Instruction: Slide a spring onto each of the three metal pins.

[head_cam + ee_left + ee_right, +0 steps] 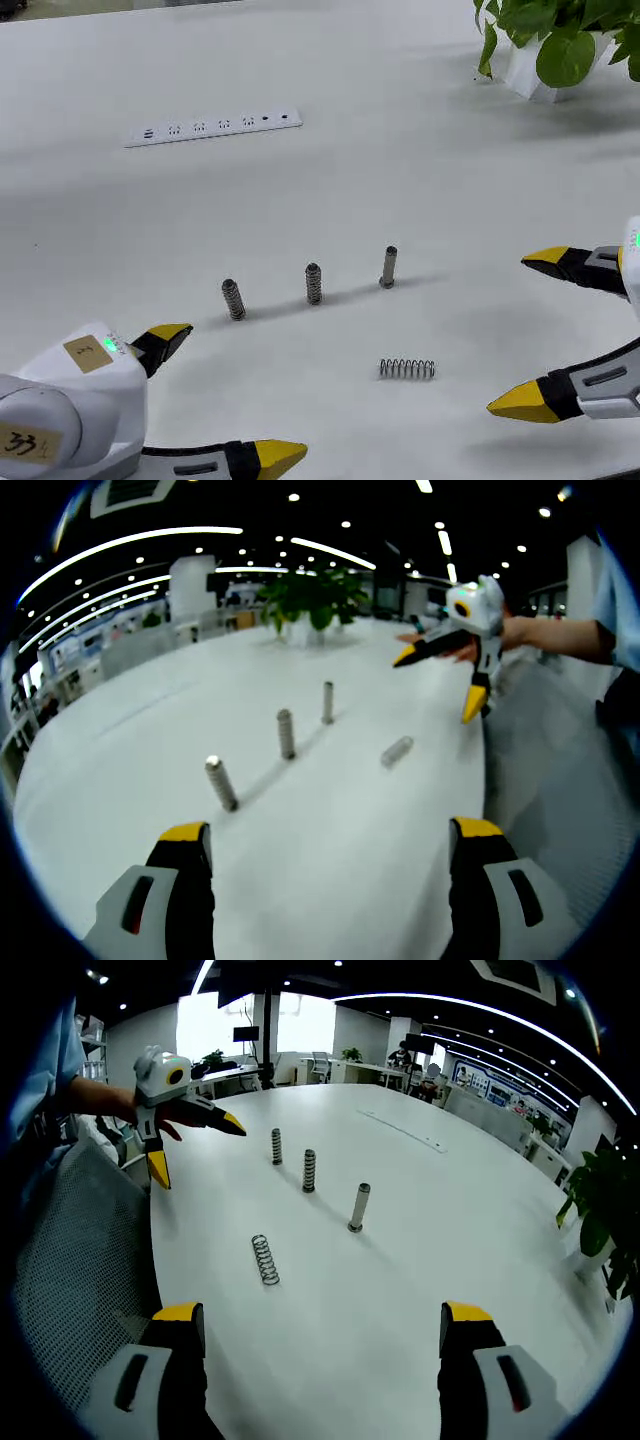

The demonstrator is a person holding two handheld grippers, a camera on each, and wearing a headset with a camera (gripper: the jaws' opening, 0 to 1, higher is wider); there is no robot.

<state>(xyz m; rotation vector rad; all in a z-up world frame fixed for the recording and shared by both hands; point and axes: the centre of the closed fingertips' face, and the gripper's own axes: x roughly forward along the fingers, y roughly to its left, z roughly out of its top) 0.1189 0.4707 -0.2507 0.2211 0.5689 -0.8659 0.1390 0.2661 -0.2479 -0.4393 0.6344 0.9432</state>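
On the near left, the left gripper (pixel 237 392) carries a tan sticker (pixel 25 442) handwritten "33", followed by a mark too unclear to tell. A second tan sticker (pixel 88 353) on its body bears a small scrawl that cannot be read.

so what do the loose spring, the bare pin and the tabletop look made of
Loose coiled grey spring: looks like steel wire, thin shiny coils. Bare upright grey pin: likely machined metal, dull satin sheen. White tabletop: smooth and matte, laminate or paint, cannot tell.
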